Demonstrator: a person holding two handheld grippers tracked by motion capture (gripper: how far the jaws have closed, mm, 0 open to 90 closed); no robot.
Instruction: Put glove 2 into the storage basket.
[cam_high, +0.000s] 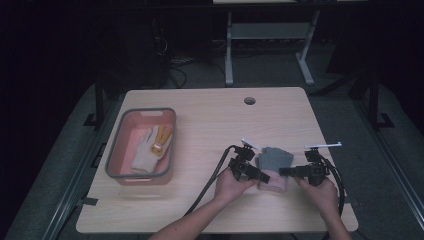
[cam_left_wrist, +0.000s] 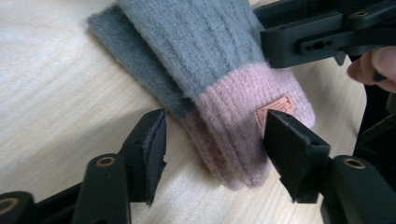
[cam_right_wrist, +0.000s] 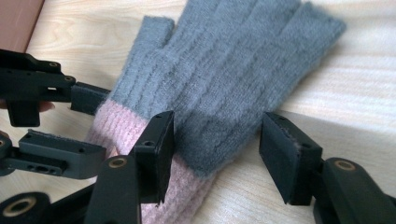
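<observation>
Gloves (cam_high: 273, 167), grey with pink cuffs and stacked near the desk's (cam_high: 210, 120) front right edge, sit between the spread jaws of both the left gripper (cam_high: 249, 170) and right gripper (cam_high: 295, 171), so each should probably bite both layers before lifting.

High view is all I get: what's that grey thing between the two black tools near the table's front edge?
Observer: A knitted grey glove with a pink cuff; a second glove lies under it.
Operator: Are the tools pinching it?
Observer: No. The left gripper has its jaws open, one on either side of the cuff.
Operator: And the other one?
Observer: The right gripper is open too, its jaws astride the glove's edge where grey meets pink.
</observation>
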